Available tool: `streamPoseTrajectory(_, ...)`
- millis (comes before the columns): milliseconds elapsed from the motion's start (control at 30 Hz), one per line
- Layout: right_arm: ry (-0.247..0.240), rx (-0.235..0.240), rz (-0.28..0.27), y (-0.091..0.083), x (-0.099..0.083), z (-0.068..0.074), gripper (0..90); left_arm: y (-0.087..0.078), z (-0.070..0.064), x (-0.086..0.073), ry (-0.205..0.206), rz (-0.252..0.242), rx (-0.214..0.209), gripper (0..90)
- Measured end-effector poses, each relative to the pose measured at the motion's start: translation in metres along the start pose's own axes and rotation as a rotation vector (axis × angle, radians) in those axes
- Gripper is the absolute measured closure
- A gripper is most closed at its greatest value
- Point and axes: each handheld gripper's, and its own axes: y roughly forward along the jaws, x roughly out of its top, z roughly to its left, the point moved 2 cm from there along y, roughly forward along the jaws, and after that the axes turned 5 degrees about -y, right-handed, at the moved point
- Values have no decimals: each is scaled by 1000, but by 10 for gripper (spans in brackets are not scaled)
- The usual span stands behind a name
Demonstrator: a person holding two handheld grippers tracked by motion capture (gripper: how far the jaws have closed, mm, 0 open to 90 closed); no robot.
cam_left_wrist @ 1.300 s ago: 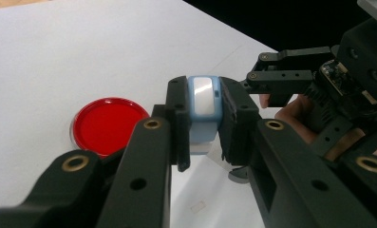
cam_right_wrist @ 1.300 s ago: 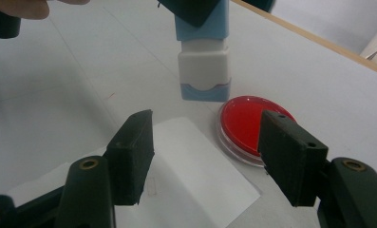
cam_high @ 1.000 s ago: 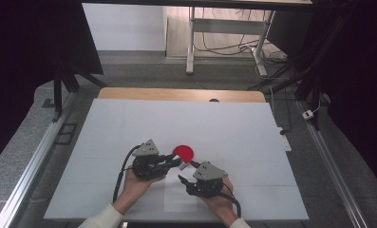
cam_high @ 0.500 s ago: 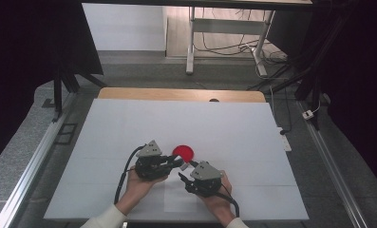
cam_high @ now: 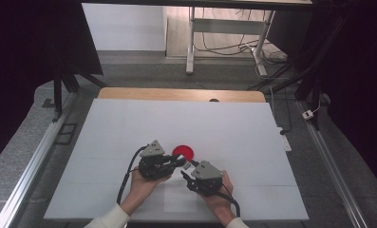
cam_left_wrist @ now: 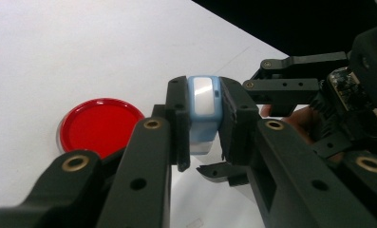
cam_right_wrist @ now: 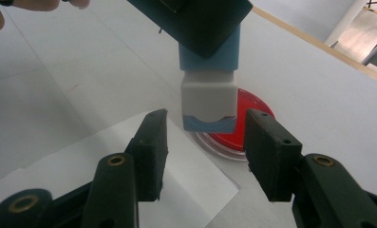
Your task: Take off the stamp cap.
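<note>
Since a second ago the two grippers have drawn closer together just on the person's side of the red dish (cam_high: 183, 152), the right one sliding in toward the left.

Taking that dish as the landmark: the left gripper (cam_left_wrist: 203, 118) sits to its near-left, its jaws clenched on a small blue-and-white capped block (cam_left_wrist: 202, 109), probably a stamp or eraser, though the high view is too small to settle it. The block hangs above the counter (cam_high: 129, 123), just at the dish's near edge, its long axis running out of the left jaws toward the right gripper. The right gripper (cam_right_wrist: 202, 152), to the dish's near-right, has its jaws released and spread; the block's white cap end (cam_right_wrist: 209, 102) lies straight ahead of them, lined up with their gap but not yet inside it. A white paper sheet (cam_right_wrist: 129, 166) lies on the counter under the right jaws.

The right hand is the nearer free one, so the cap looks set for its grasp.

Count: one block, one dish, one sheet, two grippers.
</note>
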Motion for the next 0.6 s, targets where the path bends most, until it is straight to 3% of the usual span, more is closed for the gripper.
streamPoseTrajectory(600, -14, -12, 12, 2, 0, 1, 635, 2, -2, -1, 12, 10, -1, 752)
